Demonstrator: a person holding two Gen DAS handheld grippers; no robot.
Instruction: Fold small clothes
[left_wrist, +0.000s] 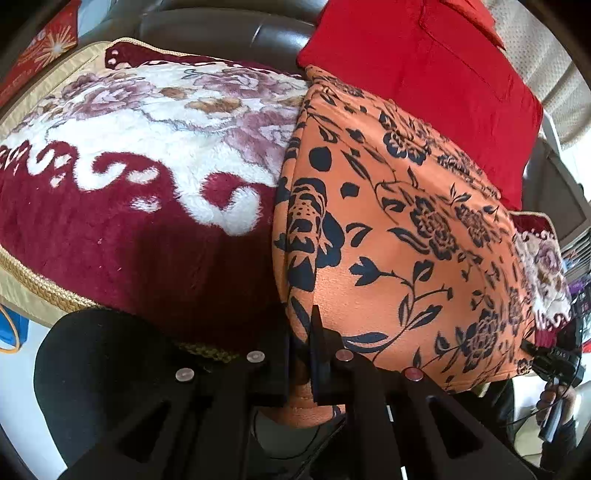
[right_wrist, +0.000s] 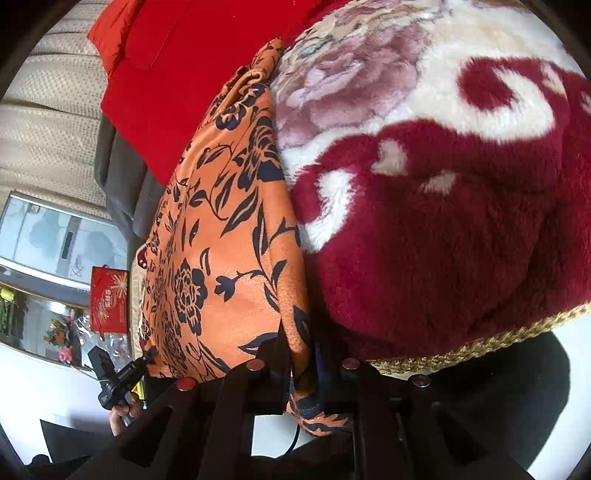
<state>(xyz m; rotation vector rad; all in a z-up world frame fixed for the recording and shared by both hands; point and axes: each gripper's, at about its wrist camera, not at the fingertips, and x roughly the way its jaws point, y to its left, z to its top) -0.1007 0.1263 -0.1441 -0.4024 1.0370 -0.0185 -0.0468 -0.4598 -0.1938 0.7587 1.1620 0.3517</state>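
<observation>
I see the left gripper pinching one near corner of the orange floral garment, and the right gripper pinching the other near corner, cloth bunched between each pair of fingers. The garment lies spread over the plush maroon-and-cream blanket, its far edge touching the red cushion, its long fold edge running down the blanket. Open blanket lies to my left of the garment; on the other side it appears to reach near the cushioned edge, though fisheye distortion makes that uncertain.
</observation>
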